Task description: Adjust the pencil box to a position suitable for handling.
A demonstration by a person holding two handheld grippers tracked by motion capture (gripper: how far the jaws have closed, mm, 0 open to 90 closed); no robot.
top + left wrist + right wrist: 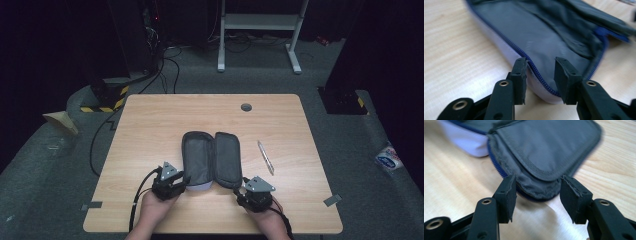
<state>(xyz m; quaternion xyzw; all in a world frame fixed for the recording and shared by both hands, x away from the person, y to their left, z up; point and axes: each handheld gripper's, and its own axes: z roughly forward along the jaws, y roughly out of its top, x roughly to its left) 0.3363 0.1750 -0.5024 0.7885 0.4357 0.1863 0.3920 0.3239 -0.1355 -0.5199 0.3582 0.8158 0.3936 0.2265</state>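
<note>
Case is laid open flat near the middle of the worktop, a bit toward the near edge, both halves spread side by side with the grey lining up and a blue zipper run round the rim. Left tool is parked at the near end of the left half; its jaws are set astride the zippered rim, one outside and one over the lining, with gaps seen on both sides, so nothing is gripped. Right tool is held at the near end of the right half, jaws spread either side of the rounded end, not pressed on it. A pen is left just right of the case.
</note>
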